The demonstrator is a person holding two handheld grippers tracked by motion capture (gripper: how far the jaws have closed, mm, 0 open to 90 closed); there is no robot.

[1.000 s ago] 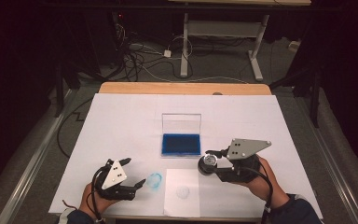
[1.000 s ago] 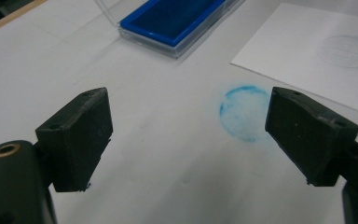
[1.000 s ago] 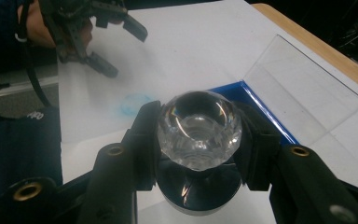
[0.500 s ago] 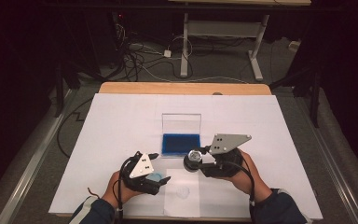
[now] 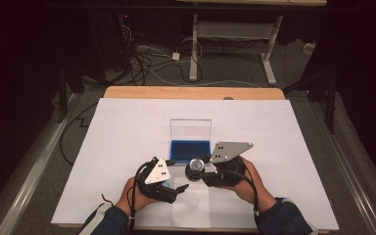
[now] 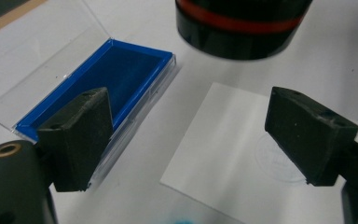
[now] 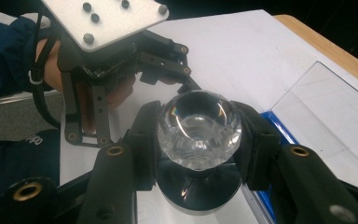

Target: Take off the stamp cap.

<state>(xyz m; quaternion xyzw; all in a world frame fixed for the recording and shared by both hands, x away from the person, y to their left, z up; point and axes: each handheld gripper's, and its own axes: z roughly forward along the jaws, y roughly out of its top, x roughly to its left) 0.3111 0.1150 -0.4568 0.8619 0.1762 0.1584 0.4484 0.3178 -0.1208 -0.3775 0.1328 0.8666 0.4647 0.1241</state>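
A stamp with a clear faceted knob (image 7: 198, 128) and a black body with a red band (image 6: 242, 25) hangs just above the table, with my right gripper (image 5: 196, 169) shut on the knob. Behind it lies an open ink pad case with a blue pad (image 5: 190, 148) and an upright clear lid (image 5: 191, 129). A white paper slip (image 5: 196, 208) bearing a faint round imprint (image 6: 279, 158) lies near the front edge. My left gripper (image 5: 178, 187) stands open low over the slip's left edge, holding nothing; its jaws (image 6: 200, 135) frame the slip and the pad's corner.
A large white sheet (image 5: 127, 137) covers the wooden table (image 5: 191, 92). A pale blue smear (image 6: 182, 220) shows at the left gripper's base. Cables and table legs lie on the floor beyond the far edge.
My left gripper has moved right, from the front left up to the paper slip. My right gripper has carried the stamp left, toward the ink pad's near edge.
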